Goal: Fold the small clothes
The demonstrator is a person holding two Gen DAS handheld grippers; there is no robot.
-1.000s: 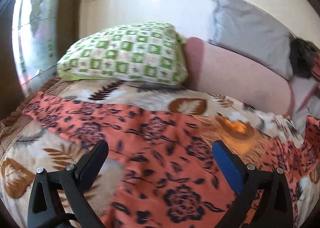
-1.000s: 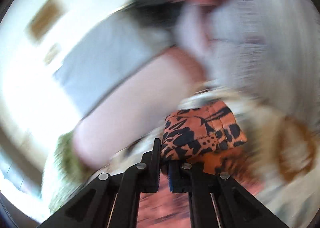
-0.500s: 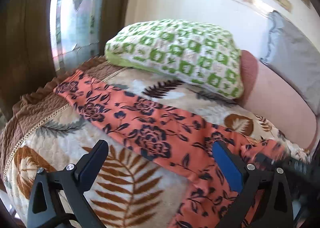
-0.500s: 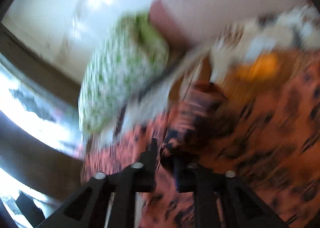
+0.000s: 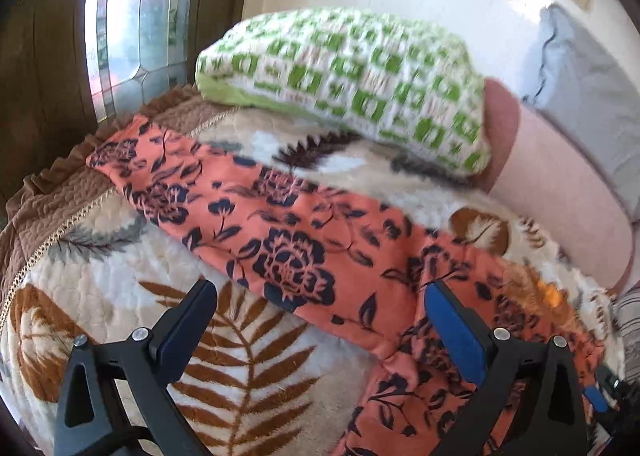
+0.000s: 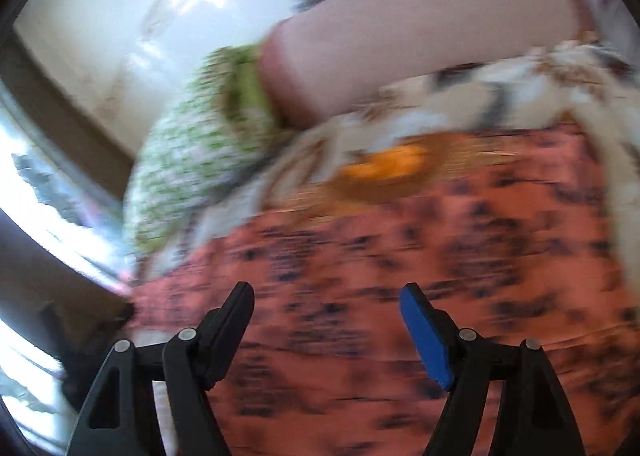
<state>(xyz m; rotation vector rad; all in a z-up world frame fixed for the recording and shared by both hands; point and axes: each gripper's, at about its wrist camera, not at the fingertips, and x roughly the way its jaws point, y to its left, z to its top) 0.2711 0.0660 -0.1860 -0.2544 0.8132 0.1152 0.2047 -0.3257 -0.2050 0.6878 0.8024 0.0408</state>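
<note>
The orange floral garment [image 5: 288, 232] lies spread on the bed, on top of a cream blanket with brown leaf prints [image 5: 224, 368]. In the left wrist view it runs as a long band from the far left edge of the bed, near the window [image 5: 132, 16], toward the lower right, where the cloth gathers into a few folds. It looks like trousers or a similar small piece, but I cannot tell for sure.

The left tool [image 5: 316, 320] hangs above the near edge of the garment with its jaws wide apart and nothing between them. The right tool [image 6: 326, 320] is also released, its jaws well apart, with the orange cloth [image 6: 420, 256] below it. This view is blurred, so I cannot say whether its fingers touch the cloth.

A green and white checked pillow [image 5: 352, 80] and a pink bolster [image 5: 560, 192] lie at the head of the bed, behind the garment and apart from it, so they leave the working area free.

I judge that the cloth is laid out flat and long so that it can be folded across its length. Both tools are empty, so the next step probably needs a new hold on an edge or a corner. The soft, thin cloth may slip or wrinkle if only one layer is caught.
</note>
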